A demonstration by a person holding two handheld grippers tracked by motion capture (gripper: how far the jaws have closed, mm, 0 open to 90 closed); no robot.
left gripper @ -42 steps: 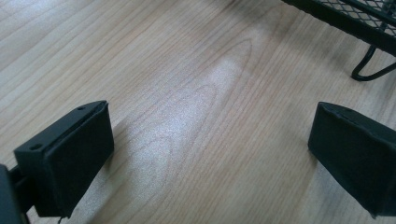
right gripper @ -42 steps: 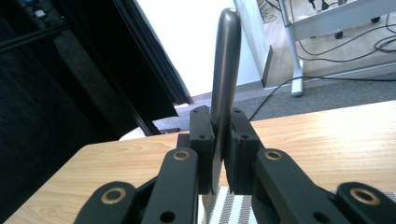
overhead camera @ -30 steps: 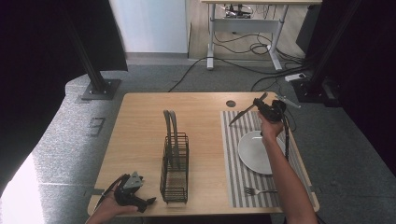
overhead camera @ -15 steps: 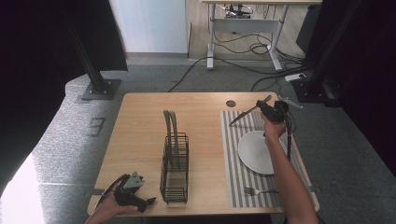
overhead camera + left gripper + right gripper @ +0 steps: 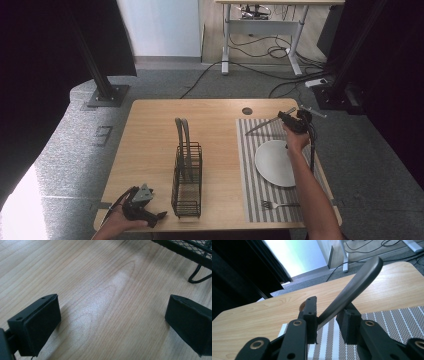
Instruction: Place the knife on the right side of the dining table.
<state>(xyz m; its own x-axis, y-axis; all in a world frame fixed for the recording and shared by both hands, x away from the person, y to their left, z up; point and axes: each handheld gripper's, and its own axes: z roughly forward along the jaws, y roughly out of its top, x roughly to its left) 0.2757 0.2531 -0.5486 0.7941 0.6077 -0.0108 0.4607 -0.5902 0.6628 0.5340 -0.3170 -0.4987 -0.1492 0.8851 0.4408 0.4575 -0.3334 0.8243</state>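
So the left gripper (image 5: 150,216) is parked at the near left corner of the worktop (image 5: 150,135), held low in the person's left hand (image 5: 119,224). Its jaws are wide apart with nothing but bare wood between them. Just off to its right, almost beside the jaw tips, is the black wire rack (image 5: 187,179); in the left gripper view one foot of that rack (image 5: 200,277) pokes in ahead of the right jaw. Two grey plates stand upright in the far end of the rack (image 5: 183,137).

Moving right: the right gripper (image 5: 289,118) is well across from the rack, up at the far end of the striped placemat (image 5: 252,170). A knife (image 5: 264,125) runs out to the left from it, lying low over the mat's far left corner. In the right gripper view the dark knife handle (image 5: 354,287) sits between the jaws, leaning against the left pad with a clear gap to the right one, so it's not clamped; the jaws have just been opening up. Toward the person from that gripper, right behind the wrist, is a white plate (image 5: 274,162) on the mat, and nearer still a fork (image 5: 277,204) lies along the mat's near edge.
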